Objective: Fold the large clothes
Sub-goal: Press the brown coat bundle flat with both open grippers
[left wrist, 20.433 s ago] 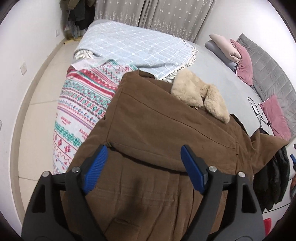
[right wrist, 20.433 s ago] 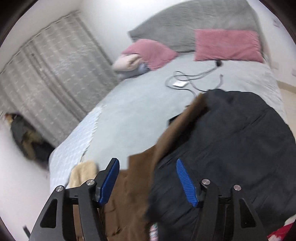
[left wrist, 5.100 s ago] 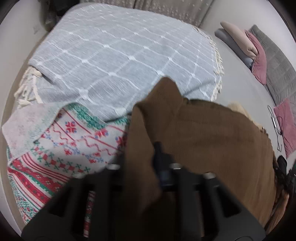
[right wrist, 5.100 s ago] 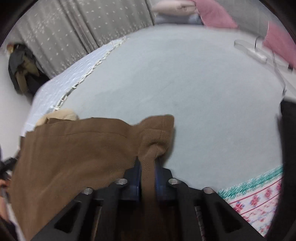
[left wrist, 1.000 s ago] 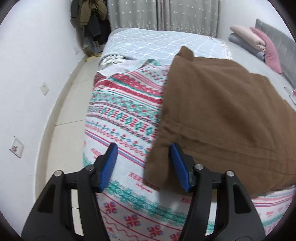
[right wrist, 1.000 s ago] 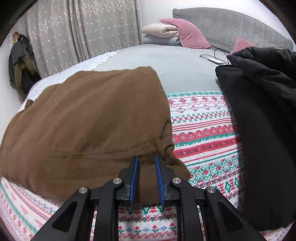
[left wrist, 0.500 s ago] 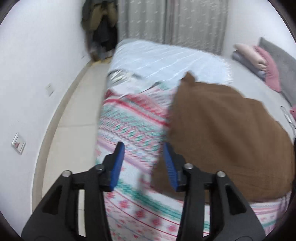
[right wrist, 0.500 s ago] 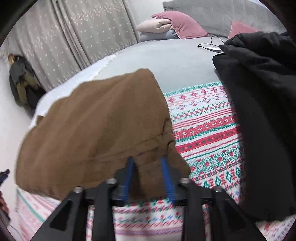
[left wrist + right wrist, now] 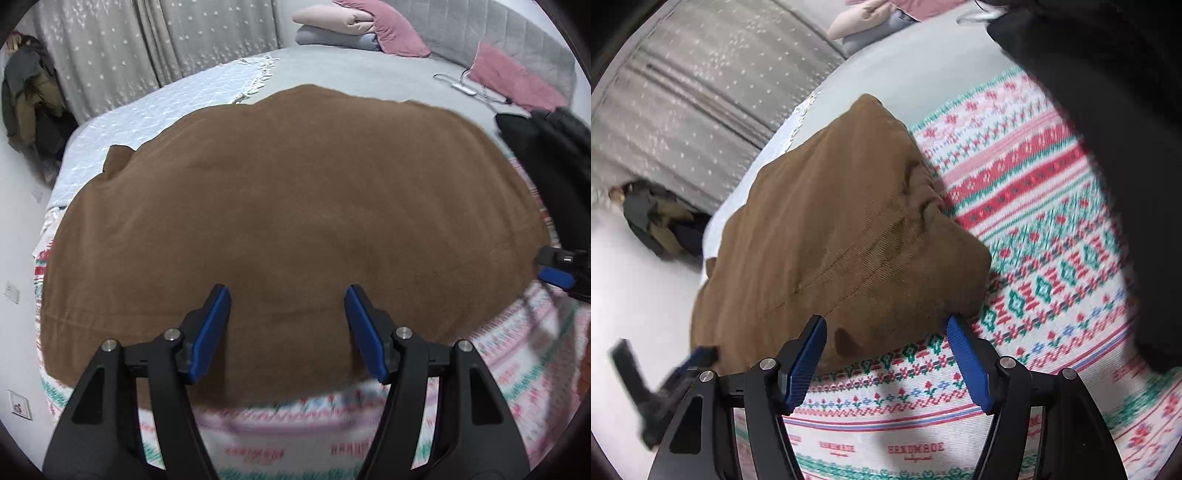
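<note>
The brown coat (image 9: pixel 295 206) lay folded into a thick, rounded bundle on the patterned blanket (image 9: pixel 1045 258) at the foot end of the bed (image 9: pixel 362 74), its far edge reaching onto the grey bedspread and the pale blue checked throw (image 9: pixel 155 122). Taking the coat as the landmark: a black garment (image 9: pixel 1115 110) sat just beside its right side, the pink pillows (image 9: pixel 513 77) lay well beyond it, and the curtain (image 9: pixel 147 44) hung behind it.

The left tongs (image 9: pixel 287 330) hovered over the coat's near edge, jaws opening and gripping nothing; cloth showed behind the gap, but the blue pads (image 9: pixel 208 332) were not pressing on it. The right tongs (image 9: pixel 886 362) stood at the coat's near right corner, jaws likewise opening, with the corner's rim between the tips and no pinch on it.

The fabric looked like a ribbed, corduroy-like weave, soft yet bulky, and probably heavy for its size once several layers were stacked. It would likely sag and spill open if lifted by a single layer. A seam line and puckered gathers near the right corner suggested firmer, thicker spots. The sounder hold seemed to be at the two near corners, pinching all the layers together at the hem, rather than the smooth middle, where the pads would catch only the top ply.
</note>
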The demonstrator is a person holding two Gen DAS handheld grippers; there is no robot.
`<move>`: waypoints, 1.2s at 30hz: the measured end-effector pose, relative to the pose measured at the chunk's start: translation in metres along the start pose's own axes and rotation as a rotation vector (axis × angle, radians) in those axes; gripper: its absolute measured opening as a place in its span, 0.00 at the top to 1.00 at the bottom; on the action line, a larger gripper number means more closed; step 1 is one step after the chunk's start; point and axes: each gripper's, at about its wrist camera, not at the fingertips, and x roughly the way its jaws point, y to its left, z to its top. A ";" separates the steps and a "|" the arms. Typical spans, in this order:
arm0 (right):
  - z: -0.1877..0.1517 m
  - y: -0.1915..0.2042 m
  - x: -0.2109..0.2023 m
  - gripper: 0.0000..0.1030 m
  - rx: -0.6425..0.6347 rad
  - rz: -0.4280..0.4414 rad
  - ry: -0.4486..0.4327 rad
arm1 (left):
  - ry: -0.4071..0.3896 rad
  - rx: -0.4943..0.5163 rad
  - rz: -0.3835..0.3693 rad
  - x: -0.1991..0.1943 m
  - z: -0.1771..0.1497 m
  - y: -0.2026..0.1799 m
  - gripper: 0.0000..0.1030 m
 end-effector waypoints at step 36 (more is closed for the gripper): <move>-0.024 0.005 0.013 0.17 0.109 0.050 -0.318 | 0.127 -0.009 0.171 0.122 0.172 0.007 0.34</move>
